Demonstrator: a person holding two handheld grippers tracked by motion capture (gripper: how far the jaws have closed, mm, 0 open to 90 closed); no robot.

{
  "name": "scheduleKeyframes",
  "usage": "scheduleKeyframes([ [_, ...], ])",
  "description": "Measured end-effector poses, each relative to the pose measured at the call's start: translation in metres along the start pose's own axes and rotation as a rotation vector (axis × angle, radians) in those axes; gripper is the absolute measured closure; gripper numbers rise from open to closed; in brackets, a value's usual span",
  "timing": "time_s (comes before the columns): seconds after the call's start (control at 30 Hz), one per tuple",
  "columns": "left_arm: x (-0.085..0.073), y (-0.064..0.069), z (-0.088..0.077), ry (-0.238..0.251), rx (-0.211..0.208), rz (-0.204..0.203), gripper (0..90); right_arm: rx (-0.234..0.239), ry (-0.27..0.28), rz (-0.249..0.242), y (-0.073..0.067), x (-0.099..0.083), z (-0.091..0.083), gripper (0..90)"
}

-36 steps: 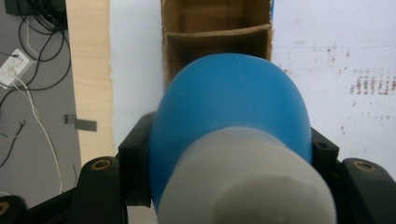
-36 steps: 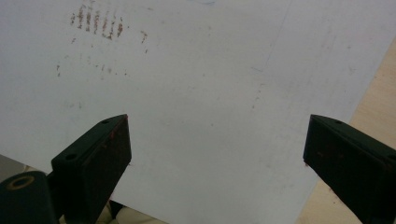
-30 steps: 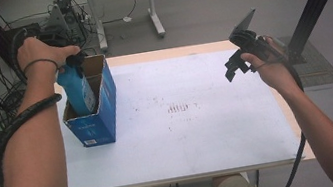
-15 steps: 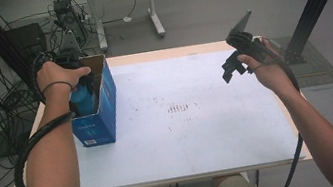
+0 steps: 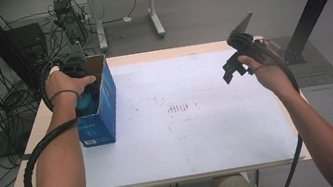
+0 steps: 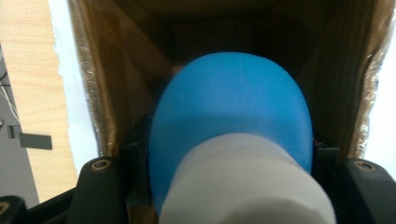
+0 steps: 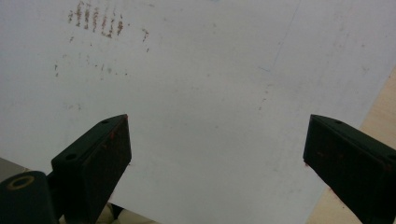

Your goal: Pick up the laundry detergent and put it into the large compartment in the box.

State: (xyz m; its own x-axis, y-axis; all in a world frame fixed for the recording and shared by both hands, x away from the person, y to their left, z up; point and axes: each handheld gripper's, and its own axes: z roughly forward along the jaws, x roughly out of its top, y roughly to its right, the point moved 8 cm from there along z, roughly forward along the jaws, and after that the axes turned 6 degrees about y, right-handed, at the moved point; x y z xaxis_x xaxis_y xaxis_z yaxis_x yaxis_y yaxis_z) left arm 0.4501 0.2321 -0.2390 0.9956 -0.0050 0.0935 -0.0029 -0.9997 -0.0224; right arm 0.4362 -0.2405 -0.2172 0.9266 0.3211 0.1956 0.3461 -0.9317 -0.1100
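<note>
A blue cardboard box (image 5: 103, 114) stands open-topped at the table's left edge. My left gripper (image 5: 86, 88) reaches down into it, shut on a blue bottle (image 6: 233, 107) with a white cap (image 6: 247, 182); the box's brown inner walls (image 6: 116, 84) surround the bottle. From above, a bit of the bottle (image 5: 86, 103) shows under the hand. My right gripper (image 5: 231, 69) hovers over the table's right side. Its jaws stand wide apart with nothing between them, above the bare white surface (image 7: 217, 135).
The white table top (image 5: 187, 141) has a wooden rim and faint rust-coloured marks (image 5: 179, 106) in its middle. Cables and black equipment (image 5: 20, 46) crowd the floor to the left. A black post (image 5: 317, 4) rises at the right; another table's legs (image 5: 153, 9) stand behind.
My left hand has lowered the blue bottle from above the box's mouth down into the box. The right gripper has stayed nearly still, open.
</note>
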Motion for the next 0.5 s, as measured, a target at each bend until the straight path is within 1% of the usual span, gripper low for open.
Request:
scheduleKeyframes([
  [0.2,-0.0018,0.0007,0.0067,-0.004,-0.001,0.008,37.3,0.0,0.004,0.001,0.0007,-0.0009,0.0001,7.4],
  [0.47,-0.0032,0.0024,0.0072,0.003,0.002,0.012,37.2,0.0,0.005,0.004,0.0017,-0.0022,-0.0009,7.4],
  [0.5,-0.0029,0.0025,0.0072,0.001,0.003,0.012,37.2,0.002,0.003,0.012,0.0014,-0.0021,-0.0011,7.4],
])
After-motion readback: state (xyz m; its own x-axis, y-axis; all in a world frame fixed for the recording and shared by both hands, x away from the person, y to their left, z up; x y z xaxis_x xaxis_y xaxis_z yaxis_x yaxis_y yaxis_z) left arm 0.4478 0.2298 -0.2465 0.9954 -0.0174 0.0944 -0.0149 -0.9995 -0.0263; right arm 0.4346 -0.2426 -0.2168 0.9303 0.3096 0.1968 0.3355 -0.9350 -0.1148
